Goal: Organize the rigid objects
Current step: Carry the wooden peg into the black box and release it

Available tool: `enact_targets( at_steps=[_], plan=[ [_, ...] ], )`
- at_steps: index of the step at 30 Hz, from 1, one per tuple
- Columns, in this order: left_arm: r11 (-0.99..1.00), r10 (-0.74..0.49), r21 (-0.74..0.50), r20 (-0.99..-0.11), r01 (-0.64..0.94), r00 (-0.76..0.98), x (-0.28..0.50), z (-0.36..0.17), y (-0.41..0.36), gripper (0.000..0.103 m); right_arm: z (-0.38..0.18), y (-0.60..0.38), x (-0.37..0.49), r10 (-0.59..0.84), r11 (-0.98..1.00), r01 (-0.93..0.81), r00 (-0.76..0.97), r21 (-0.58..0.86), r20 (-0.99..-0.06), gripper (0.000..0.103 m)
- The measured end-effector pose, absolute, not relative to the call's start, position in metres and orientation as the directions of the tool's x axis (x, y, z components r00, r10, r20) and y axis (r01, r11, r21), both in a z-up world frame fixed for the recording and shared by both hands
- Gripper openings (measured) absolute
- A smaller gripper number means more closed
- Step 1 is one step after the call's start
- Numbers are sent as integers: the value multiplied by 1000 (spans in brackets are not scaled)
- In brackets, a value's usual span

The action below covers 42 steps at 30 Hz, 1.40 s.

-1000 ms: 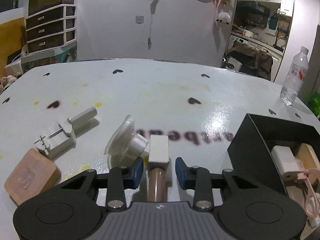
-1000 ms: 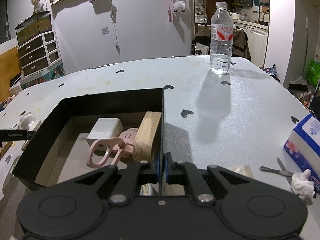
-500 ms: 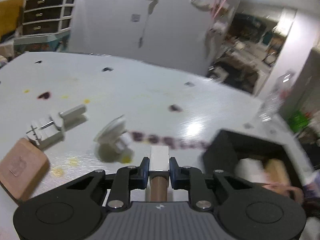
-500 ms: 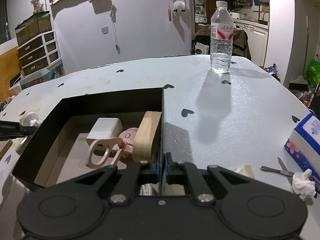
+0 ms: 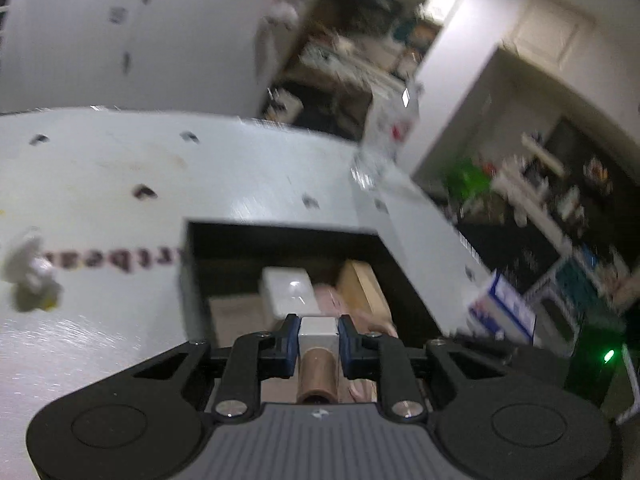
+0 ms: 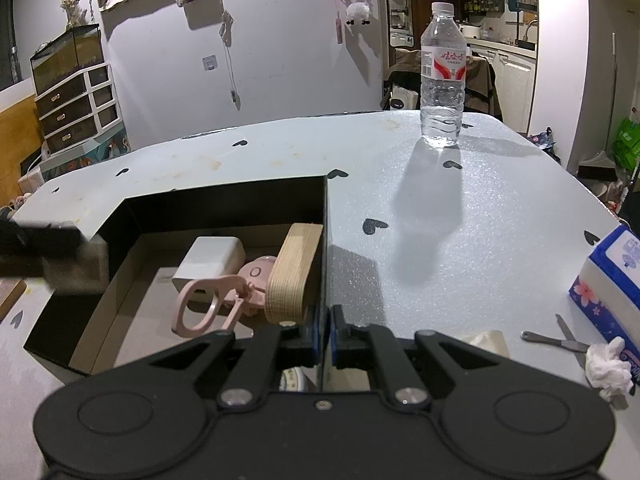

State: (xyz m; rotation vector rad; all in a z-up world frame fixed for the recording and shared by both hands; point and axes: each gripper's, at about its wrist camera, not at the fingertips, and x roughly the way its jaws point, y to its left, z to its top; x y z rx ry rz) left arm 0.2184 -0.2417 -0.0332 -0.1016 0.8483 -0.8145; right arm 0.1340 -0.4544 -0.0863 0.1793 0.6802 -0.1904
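My left gripper [image 5: 319, 334] is shut on a small white-capped brown tube [image 5: 318, 330], its blue pads pressing the white cap from both sides. It hangs over the open black box [image 5: 192, 264]. Inside the box lie a white adapter [image 5: 290, 288], a wooden block [image 5: 364, 284] and a pink ring-handled tool [image 6: 212, 304]. In the right wrist view the same tube [image 6: 78, 268] shows as a blur at the box's left wall. My right gripper [image 6: 325, 328] is shut on the right wall of the box [image 6: 224, 204].
A white suction-cup piece [image 5: 30, 276] lies on the table left of the box. On the right side stand a water bottle [image 6: 443, 80] and a blue tissue pack [image 6: 608, 276], with a metal file [image 6: 556, 340] and crumpled tissue [image 6: 608, 368] near it.
The left gripper closed on the white-capped tube, lifted it off the table and swung right until it is over the box. The right gripper and the box have not moved.
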Motion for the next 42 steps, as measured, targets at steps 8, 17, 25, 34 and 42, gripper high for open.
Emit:
enact_targets(
  at_steps=[8, 17, 25, 34, 42],
  plan=[
    [678, -664, -373, -681, 634, 309, 230, -58, -282, 21, -86, -456, 134, -109, 967, 230, 766, 112, -634, 7],
    [716, -634, -322, -673, 620, 382, 230, -53, -274, 43, -86, -457, 133, -103, 967, 226, 768, 118, -632, 7],
    [718, -623, -297, -677, 629, 391, 227, -48, -267, 43, -86, -458, 132, -102, 966, 227, 769, 120, -631, 7],
    [707, -627, -287, -676, 646, 387, 216, -42, -261, 60, -86, -458, 132, -102, 966, 227, 769, 120, -631, 7],
    [689, -646, -256, -640, 678, 415, 196, -27, -253, 98, -86, -458, 132, -102, 966, 227, 769, 120, -631, 7]
  ],
)
